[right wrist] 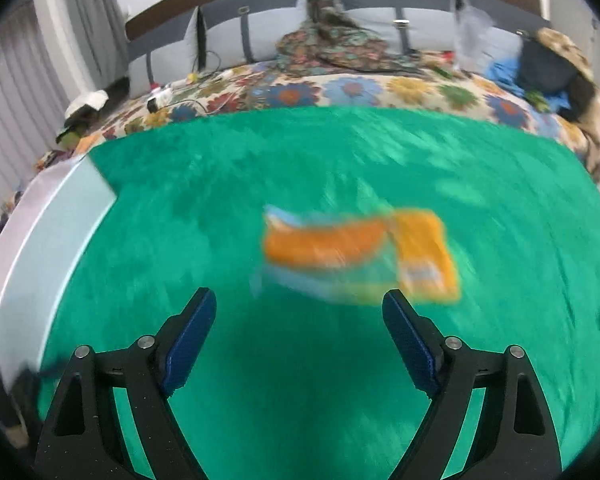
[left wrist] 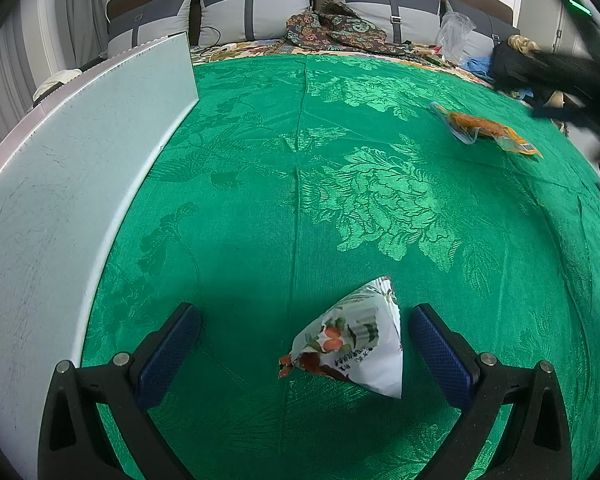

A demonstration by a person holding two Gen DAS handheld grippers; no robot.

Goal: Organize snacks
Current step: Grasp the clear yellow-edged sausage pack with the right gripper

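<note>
On the bed, a green cloth (left wrist: pixel 300 160) covers the near part, with a pale board (left wrist: pixel 60 184) along its left edge. Toward the right lies an orange snack packet (right wrist: pixel 356 252), blurred, just ahead of the right gripper (right wrist: pixel 300 312), whose fingers are spread wide and empty. Nearer, a white snack bag (left wrist: pixel 352 340) sits on the cloth between the widely parted fingers of the left gripper (left wrist: pixel 304 320), closer to the right one.

left claw (left wrist: pixel 305 344): matte black angular finger arms | triangular cut-outs near the base | two round silver screws per arm | blue dimpled pads (left wrist: pixel 168 354) on inner faces || right claw (right wrist: pixel 299 336): same black arms, silver screws, blue textured pads (right wrist: pixel 190 342)
</note>
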